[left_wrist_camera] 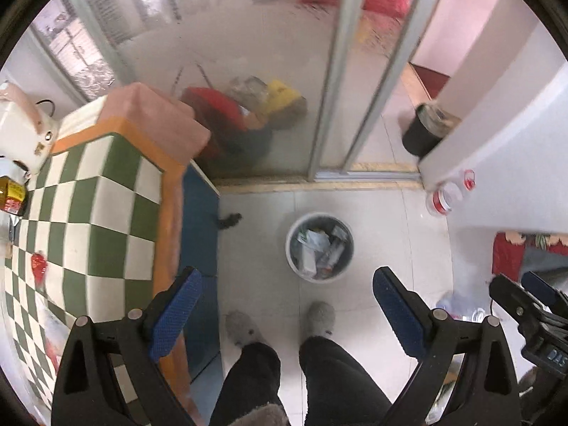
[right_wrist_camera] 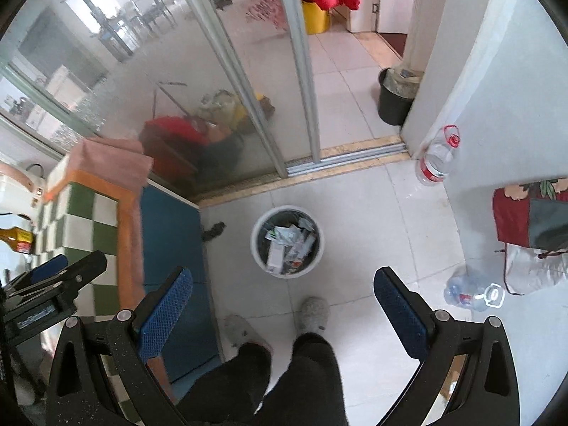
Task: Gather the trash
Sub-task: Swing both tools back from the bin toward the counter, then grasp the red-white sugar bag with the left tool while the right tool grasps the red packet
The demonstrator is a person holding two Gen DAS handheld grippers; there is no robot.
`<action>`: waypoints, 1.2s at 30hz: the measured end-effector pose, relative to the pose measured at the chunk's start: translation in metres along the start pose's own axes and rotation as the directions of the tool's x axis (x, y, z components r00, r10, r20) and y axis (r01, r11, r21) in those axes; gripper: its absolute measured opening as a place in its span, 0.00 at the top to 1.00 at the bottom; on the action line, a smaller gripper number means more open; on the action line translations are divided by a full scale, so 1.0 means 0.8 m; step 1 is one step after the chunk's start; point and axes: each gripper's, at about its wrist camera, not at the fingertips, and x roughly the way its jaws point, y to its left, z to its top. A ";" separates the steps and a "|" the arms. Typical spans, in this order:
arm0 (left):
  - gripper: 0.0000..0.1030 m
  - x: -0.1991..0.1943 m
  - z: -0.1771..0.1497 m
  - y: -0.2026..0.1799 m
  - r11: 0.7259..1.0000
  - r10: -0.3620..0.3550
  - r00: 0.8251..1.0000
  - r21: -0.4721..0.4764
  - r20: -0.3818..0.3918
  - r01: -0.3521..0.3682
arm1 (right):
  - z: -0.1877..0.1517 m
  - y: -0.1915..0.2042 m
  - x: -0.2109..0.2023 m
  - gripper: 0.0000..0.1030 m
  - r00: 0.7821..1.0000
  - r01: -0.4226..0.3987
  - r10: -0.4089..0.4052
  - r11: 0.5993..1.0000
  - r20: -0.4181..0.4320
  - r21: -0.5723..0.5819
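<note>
Left wrist view: left gripper [left_wrist_camera: 284, 314] has its blue-padded fingers [left_wrist_camera: 175, 314] spread wide, holding nothing. The round white plastic trash bin [left_wrist_camera: 320, 246], already full of wrappers, stands on the pale tiled floor [left_wrist_camera: 383, 234] at 12 o'clock, near the person's grey slippers [left_wrist_camera: 319, 314]. The green-and-white checkered surface [left_wrist_camera: 88, 220] is at 9 o'clock.

Right wrist view: right gripper [right_wrist_camera: 282, 310] is also wide open and empty. A clear plastic bottle [right_wrist_camera: 472, 293] lies on the floor at 3 o'clock. I reckon we're at the spotting stage, so next is reaching for that bottle.
</note>
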 end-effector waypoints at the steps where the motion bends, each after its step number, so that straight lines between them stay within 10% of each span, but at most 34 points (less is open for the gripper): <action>1: 0.04 -0.002 0.003 0.013 1.000 0.003 1.000 -0.021 0.012 -0.002 | 0.003 0.008 -0.006 0.00 1.000 -0.006 0.006 1.000 0.004 -0.004; 8: 0.00 -0.050 0.002 0.166 0.971 0.042 0.993 -0.237 0.106 -0.016 | 0.024 0.111 -0.006 0.00 0.996 -0.092 0.091 0.990 -0.019 -0.103; 12: 0.00 -0.068 -0.046 0.287 0.904 0.151 0.986 -0.413 0.077 -0.106 | 0.028 0.226 0.012 0.00 0.981 -0.185 0.165 0.950 -0.098 -0.253; 15: 0.00 -0.074 -0.118 0.387 0.795 0.223 0.975 -0.576 -0.013 -0.190 | 0.014 0.330 0.034 0.00 0.955 -0.281 0.218 0.882 -0.201 -0.378; 21: 0.00 -0.082 -0.318 0.510 0.449 0.218 0.952 -0.845 -0.213 -0.291 | -0.065 0.515 0.082 0.04 0.856 -0.491 0.264 0.684 -0.444 -0.539; 22: 0.00 -0.080 -0.357 0.522 0.374 0.196 0.951 -0.879 -0.237 -0.297 | -0.086 0.549 0.090 0.17 0.836 -0.525 0.261 0.636 -0.483 -0.565; 25: 0.02 -0.064 -0.421 0.529 0.263 0.119 0.960 -0.925 -0.252 -0.275 | -0.146 0.625 0.117 0.52 0.794 -0.586 0.218 0.523 -0.567 -0.619; 30: 0.02 -0.031 -0.458 0.528 0.200 -0.007 0.992 -0.973 -0.124 -0.120 | -0.222 0.702 0.162 0.91 0.778 -0.606 0.121 0.401 -0.616 -0.687; 36: 0.03 -0.011 -0.437 0.532 0.237 -0.033 0.999 -0.971 -0.036 -0.027 | -0.254 0.719 0.219 1.00 0.748 -0.616 0.058 0.429 -0.661 -0.660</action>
